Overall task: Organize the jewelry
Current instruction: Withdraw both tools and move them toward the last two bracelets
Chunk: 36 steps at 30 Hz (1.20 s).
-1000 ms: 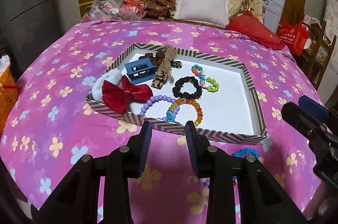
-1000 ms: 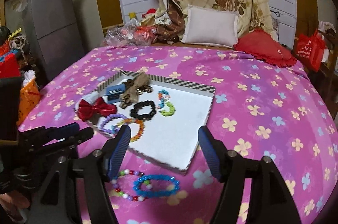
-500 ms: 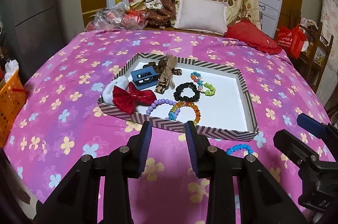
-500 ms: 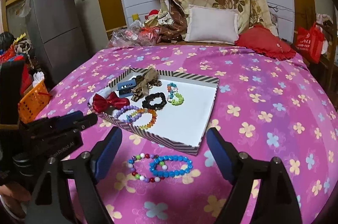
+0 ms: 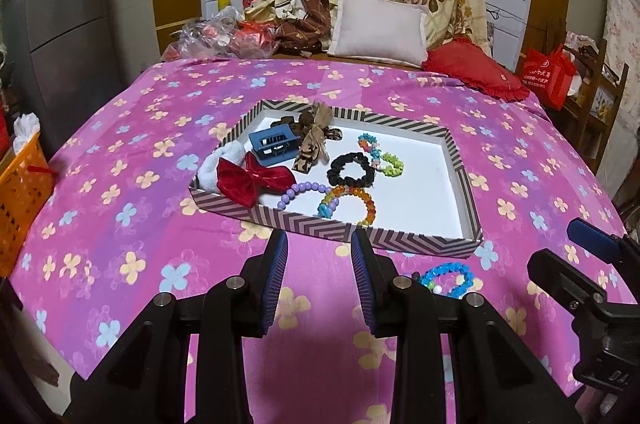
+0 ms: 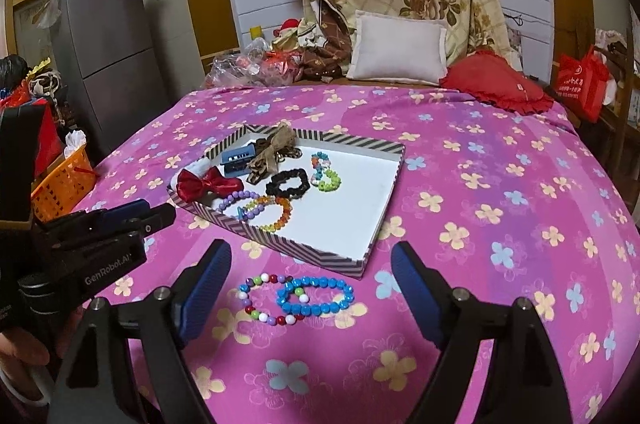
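Note:
A striped-rim white tray (image 5: 424, 243) (image 6: 344, 262) lies on the pink flowered bedspread. It holds a red bow (image 5: 250, 178), a blue clip (image 5: 274, 144), a brown bow (image 5: 314, 140), a black scrunchie (image 5: 352, 170) and several bead bracelets. A blue bead bracelet (image 6: 316, 296) (image 5: 448, 278) and a multicolour bead bracelet (image 6: 262, 298) lie on the bedspread in front of the tray. My right gripper (image 6: 310, 288) is wide open and empty, its fingers either side of these two. My left gripper (image 5: 318, 248) is open and empty, just before the tray's near rim.
An orange basket (image 5: 20, 200) stands at the bed's left edge. A white pillow (image 5: 378, 26), a red cushion (image 5: 472, 68) and a quilt pile sit at the head. A grey fridge (image 6: 104, 64) stands left, a red bag (image 6: 580, 84) right.
Both grippers have pulled back from the tray and risen. The two loose bracelets have come fully into the right wrist view. The right gripper's fingers stand wider apart.

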{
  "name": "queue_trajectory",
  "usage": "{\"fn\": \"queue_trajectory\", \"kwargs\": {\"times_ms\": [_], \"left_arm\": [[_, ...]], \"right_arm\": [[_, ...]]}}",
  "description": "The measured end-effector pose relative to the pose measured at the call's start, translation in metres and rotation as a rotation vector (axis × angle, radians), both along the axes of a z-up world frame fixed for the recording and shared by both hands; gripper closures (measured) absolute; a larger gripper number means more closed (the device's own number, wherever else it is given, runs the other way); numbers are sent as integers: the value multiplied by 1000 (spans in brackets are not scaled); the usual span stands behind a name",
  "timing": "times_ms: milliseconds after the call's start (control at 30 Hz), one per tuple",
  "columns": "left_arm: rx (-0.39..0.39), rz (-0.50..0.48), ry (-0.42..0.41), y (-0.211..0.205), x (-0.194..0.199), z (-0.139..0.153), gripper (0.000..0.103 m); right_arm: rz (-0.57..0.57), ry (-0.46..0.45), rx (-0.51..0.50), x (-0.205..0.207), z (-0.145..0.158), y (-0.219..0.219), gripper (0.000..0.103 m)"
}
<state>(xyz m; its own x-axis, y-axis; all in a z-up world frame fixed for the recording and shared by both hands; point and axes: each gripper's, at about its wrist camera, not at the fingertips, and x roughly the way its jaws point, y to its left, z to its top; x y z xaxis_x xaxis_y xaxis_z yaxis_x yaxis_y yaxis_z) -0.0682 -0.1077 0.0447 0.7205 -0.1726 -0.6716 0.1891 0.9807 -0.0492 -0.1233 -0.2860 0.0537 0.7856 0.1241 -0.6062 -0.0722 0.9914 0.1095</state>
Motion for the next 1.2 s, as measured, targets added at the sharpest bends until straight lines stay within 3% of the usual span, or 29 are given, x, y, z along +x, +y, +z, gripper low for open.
{"fn": "queue_trajectory", "kwargs": {"times_ms": [133, 267, 400, 733, 900, 1067, 1200], "left_arm": [[-20, 5, 39, 6, 3, -7, 70], [-39, 11, 83, 11, 7, -18, 70], [-35, 10, 130, 10, 11, -34, 70], [-27, -22, 198, -1, 19, -56, 70], [-27, -51, 220, -8, 24, -63, 70], [-15, -78, 252, -22, 29, -74, 68], [8, -103, 267, -34, 31, -82, 67]], "right_arm": [[-8, 43, 6, 3, -15, -9, 18], [-31, 101, -4, 9, -39, -17, 30], [-23, 159, -12, 19, -63, -18, 33], [1, 255, -94, 59, -102, -14, 61], [-13, 258, -165, 47, -101, -25, 62], [-40, 261, -90, 35, -102, -51, 61], [-29, 248, -113, 33, -103, -47, 60]]}}
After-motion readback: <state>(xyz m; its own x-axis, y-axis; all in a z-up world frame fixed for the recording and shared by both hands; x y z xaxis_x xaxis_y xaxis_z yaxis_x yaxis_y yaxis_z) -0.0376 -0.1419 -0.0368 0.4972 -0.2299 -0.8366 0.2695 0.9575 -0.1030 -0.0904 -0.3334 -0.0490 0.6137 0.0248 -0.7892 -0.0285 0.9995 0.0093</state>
